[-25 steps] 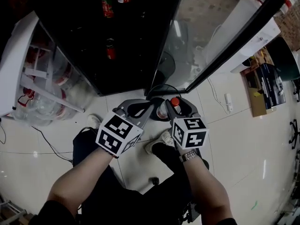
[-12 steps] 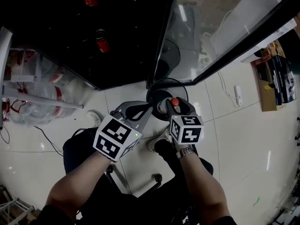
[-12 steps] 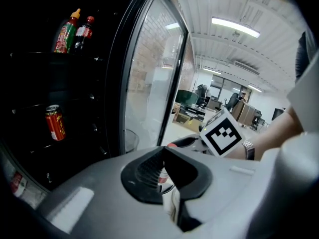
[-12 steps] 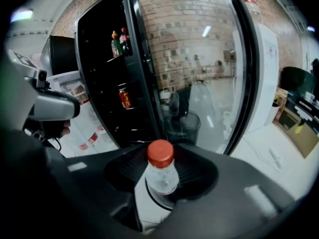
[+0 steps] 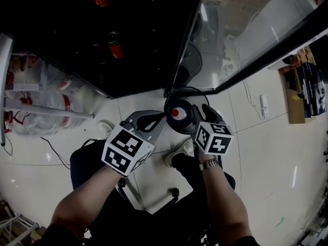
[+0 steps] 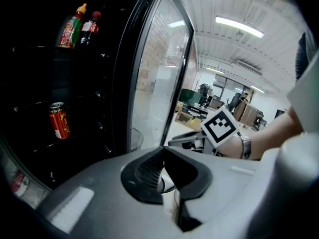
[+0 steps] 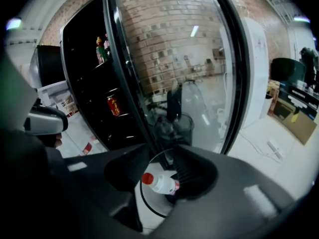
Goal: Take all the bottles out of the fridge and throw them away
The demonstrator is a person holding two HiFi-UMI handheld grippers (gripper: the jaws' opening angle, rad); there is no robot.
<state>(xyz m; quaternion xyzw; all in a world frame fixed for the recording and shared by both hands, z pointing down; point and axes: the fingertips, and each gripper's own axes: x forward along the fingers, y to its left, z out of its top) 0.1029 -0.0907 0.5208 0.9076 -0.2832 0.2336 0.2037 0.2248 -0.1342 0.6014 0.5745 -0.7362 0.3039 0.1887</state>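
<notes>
While the right gripper (image 7: 161, 156) is clamping a red-capped bottle (image 7: 160, 183) over the bin (image 5: 179, 90) — just beside the fridge (image 5: 143, 45) — the left gripper (image 6: 163, 156) is hovering alongside, jaws together, empty.

bottle (image 5: 177, 114) over bin (image 5: 180, 89), bin before fridge door (image 5: 246, 29), can (image 5: 114, 45) inside fridge (image 5: 143, 35)

Head view steeply down, gripper views forward, sharing fridge (image 5: 143, 60)
</notes>
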